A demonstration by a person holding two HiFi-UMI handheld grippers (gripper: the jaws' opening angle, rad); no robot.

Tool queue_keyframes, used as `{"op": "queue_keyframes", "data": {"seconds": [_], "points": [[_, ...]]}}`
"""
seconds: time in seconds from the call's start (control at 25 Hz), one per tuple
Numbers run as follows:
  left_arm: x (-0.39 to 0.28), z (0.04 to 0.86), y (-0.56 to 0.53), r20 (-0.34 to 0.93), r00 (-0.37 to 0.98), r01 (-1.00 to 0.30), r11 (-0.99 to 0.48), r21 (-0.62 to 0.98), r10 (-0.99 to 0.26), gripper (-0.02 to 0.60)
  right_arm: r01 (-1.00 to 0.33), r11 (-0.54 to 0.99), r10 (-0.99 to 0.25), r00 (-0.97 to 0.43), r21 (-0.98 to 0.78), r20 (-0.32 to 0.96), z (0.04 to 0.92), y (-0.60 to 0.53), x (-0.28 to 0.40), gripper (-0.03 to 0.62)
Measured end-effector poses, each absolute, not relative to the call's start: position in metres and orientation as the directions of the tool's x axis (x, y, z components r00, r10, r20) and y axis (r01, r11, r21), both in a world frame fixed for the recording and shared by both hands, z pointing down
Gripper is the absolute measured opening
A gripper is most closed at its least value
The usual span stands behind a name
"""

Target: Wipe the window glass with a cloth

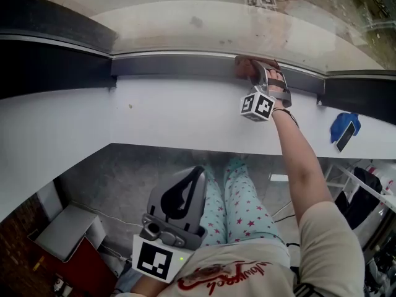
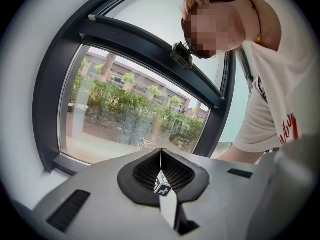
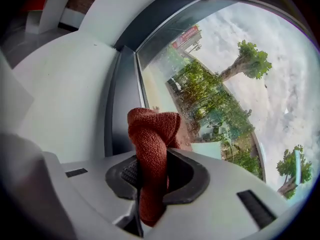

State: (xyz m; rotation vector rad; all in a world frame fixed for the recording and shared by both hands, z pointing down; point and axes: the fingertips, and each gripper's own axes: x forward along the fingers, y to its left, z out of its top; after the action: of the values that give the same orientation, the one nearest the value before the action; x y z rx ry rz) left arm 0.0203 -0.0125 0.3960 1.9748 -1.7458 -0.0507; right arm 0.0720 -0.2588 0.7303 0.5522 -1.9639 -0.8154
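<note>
Your right gripper [image 3: 150, 170] has its jaws closed firmly on the cloth [image 3: 152, 134], a reddish-brown knitted piece that stands up in a folded bunch out of the jaws. In the head view this gripper [image 1: 252, 70] is stretched forward, and the cloth [image 1: 244, 67] is at the bottom edge of the window glass [image 1: 185, 23], just at the dark frame [image 1: 167, 64] above the white sill [image 1: 154, 116]. Your left gripper [image 2: 161, 176] has its 2 jaws pressed together with nothing between them, and it hangs low near your body [image 1: 182, 197], so it takes no part. I judge the wiping to be somewhere in progress: the glass [image 3: 220, 84] shows specks and haze, so much seems left. Whether the cloth really touches the glass or only the frame, I cannot tell. The upper part of the pane is cut off in the head view.
</note>
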Motion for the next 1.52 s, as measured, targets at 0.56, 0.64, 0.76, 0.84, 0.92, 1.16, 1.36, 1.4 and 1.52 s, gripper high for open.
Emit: {"op": "queue_keyframes", "data": {"seconds": [0.56,0.64,0.76,0.84,0.92,1.16,1.36,1.4,1.52], "points": [[0.019,0.400,-0.007,0.306,0.112,-0.933,0.006,0.360,-0.946,0.021,-0.025,0.768,-0.572,-0.475,0.640,0.669,0.738,-0.254,0.070,0.078],[0.028,0.382,-0.009,0.284,0.111,-0.934,-0.002,0.356,-0.952,0.021,-0.045,0.758,-0.583,-0.494,0.651,0.645,0.713,-0.245,0.074,0.078],[0.039,0.344,-0.018,0.210,0.100,-0.946,-0.028,0.324,-0.973,0.021,-0.073,0.673,-0.616,-0.606,0.736,0.503,0.630,-0.233,0.065,0.078],[0.046,0.315,-0.024,0.148,0.087,-0.955,-0.040,0.294,-0.985,0.021,-0.114,0.612,-0.619,-0.685,0.783,0.384,0.557,-0.223,0.058,0.078],[0.056,0.288,-0.022,0.112,0.081,-0.958,-0.047,0.282,-0.990,0.021,-0.175,0.578,-0.619,-0.731,0.797,0.288,0.486,-0.201,0.062,0.078],[0.059,0.252,-0.017,0.036,0.136,-0.951,-0.120,0.283,-0.990,0.021,-0.355,0.283,-0.698,-0.714,0.891,-0.063,0.299,-0.183,0.059,0.079],[0.038,0.234,-0.011,0.007,0.228,-0.945,-0.220,0.244,-0.974,0.021,-0.428,0.105,-0.721,-0.655,0.898,-0.228,0.220,-0.187,0.033,0.078],[0.033,0.233,-0.007,0.010,0.247,-0.943,-0.238,0.232,-0.969,0.021,-0.423,0.065,-0.723,-0.644,0.904,-0.249,0.213,-0.187,0.027,0.079],[0.019,0.235,0.006,0.027,0.299,-0.932,-0.286,0.221,-0.954,0.021,-0.382,-0.013,-0.730,-0.628,0.924,-0.270,0.208,-0.184,0.006,0.080]]}}
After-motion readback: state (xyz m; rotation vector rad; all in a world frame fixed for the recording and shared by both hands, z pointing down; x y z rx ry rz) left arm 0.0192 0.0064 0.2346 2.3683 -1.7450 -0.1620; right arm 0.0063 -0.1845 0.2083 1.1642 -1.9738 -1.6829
